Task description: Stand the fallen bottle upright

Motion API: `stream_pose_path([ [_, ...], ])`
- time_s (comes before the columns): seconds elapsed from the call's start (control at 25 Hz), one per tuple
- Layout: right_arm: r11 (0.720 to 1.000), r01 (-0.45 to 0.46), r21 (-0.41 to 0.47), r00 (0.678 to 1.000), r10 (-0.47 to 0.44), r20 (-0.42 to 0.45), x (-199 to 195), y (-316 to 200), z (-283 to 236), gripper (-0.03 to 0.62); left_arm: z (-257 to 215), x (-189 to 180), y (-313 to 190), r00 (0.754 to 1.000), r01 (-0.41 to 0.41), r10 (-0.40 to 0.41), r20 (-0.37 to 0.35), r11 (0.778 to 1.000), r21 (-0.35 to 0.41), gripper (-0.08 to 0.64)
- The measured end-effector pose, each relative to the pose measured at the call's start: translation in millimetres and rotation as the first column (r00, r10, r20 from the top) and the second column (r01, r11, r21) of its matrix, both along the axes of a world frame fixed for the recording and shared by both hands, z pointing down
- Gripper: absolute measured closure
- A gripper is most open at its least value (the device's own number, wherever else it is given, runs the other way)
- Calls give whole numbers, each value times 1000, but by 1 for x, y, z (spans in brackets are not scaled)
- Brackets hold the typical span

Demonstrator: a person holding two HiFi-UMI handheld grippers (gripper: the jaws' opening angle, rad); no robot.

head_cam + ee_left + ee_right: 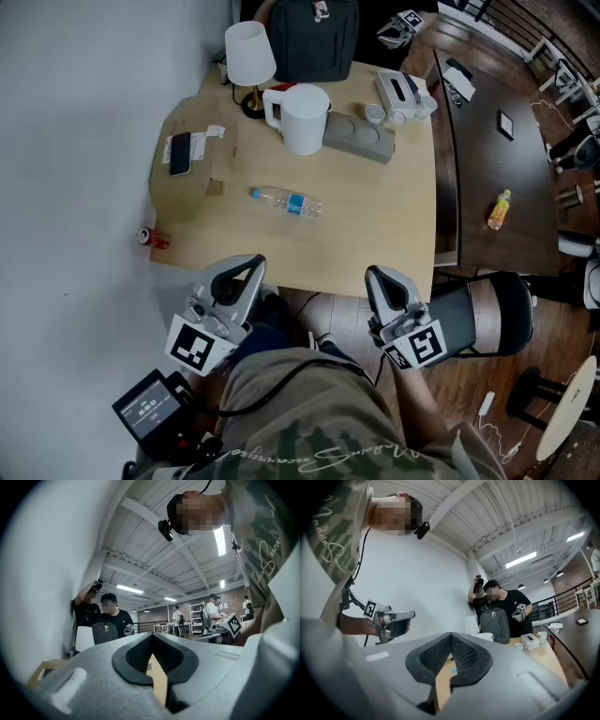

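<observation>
A red can (155, 237) lies at the far left, by the counter's (375, 225) edge next to the white wall. A phone (180, 153) rests flat on the counter's left part. Further back stand a lamp (249, 54) with a white shade and a white jug (302, 117), with a dark backpack (314, 37) behind them. The left gripper (249, 266) is held level just short of the counter's near edge. Its jaws are pressed together with nothing between them, and in the left gripper view only a sliver of counter shows through the slit below the left gripper's (152, 637) tips. The water bottle (287, 202), clear with a blue label, lies on its side near the middle of the counter. Its cap points left, and it is well apart from both grippers. A grey tray (359, 138) sits just right of the jug. The right gripper (378, 277) is also level at the near edge, its jaws closed tight and empty. In the right gripper view, a small blue speck under the right gripper's (451, 637) tips may be the bottle's label. Beyond the counter's right side stands a dark table (487, 141) with an orange bottle (499, 210) lying on it.
</observation>
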State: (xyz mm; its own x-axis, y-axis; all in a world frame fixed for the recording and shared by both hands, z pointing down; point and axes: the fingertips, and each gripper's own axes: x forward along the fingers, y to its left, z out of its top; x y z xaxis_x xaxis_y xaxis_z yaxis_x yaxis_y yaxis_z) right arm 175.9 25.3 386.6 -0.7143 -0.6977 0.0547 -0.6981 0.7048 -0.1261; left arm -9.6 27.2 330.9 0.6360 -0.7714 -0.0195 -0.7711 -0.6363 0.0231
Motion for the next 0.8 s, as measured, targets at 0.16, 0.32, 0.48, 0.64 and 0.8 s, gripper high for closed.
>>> stream_pose_path([
  [0.16, 999, -13, -31, 999, 12, -30, -41, -40, 18, 589, 1, -47, -38, 1000, -28, 28, 5, 1000, -8, 559],
  [0.32, 994, -76, -74, 996, 78, 30, -73, -86, 26, 589, 8, -84, -72, 997, -72, 71, -17, 997, -17, 559],
  [0.48, 999, -47, -12, 997, 46, -54, -106, -118, 25, 589, 17, -94, -101, 995, -99, 99, -34, 995, -20, 559],
  [0.64, 996, 41, -75, 983, -53, -174, -125, -138, 47, 588, 18, -92, -120, 994, -106, 105, -42, 994, -12, 558],
  [0.8, 961, 178, -213, 875, -254, -413, -150, -158, 105, 420, 7, -83, -141, 993, -95, 96, -70, 995, 14, 558],
])
